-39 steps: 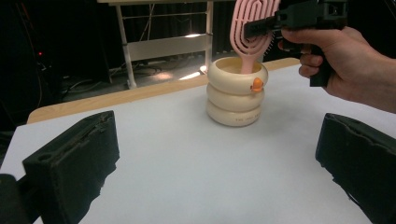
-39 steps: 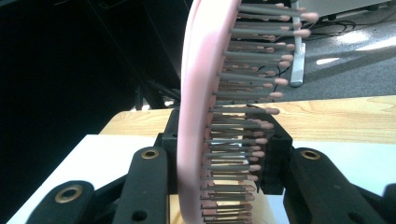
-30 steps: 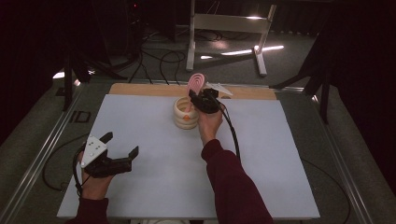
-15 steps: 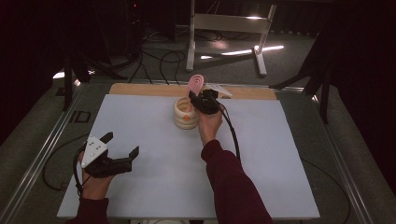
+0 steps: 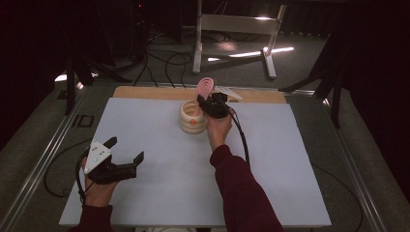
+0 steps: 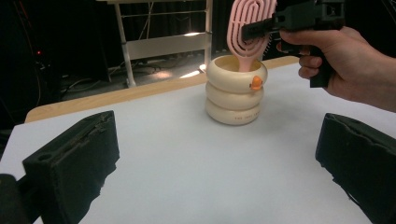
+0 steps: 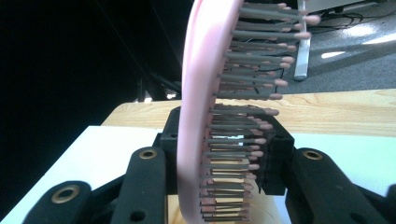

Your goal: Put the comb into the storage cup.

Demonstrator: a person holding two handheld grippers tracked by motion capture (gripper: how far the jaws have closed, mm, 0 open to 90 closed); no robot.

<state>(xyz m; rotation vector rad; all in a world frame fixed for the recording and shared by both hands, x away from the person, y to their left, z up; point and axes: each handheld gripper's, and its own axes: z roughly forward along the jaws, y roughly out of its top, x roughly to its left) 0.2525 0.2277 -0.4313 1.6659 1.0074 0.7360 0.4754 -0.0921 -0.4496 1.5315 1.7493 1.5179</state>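
With my right gripper [image 5: 205,100] I stand the pink hairbrush [image 6: 246,28] handle-down in the cream ringed holder [image 6: 235,91], jaws just easing but clasping it. Left gripper [image 5: 126,150] idles agape, well apart. Next, I judge: release, lift clear.

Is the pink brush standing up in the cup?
Yes: the pink plastic hairbrush stands upright, handle inside the cream ringed holder.
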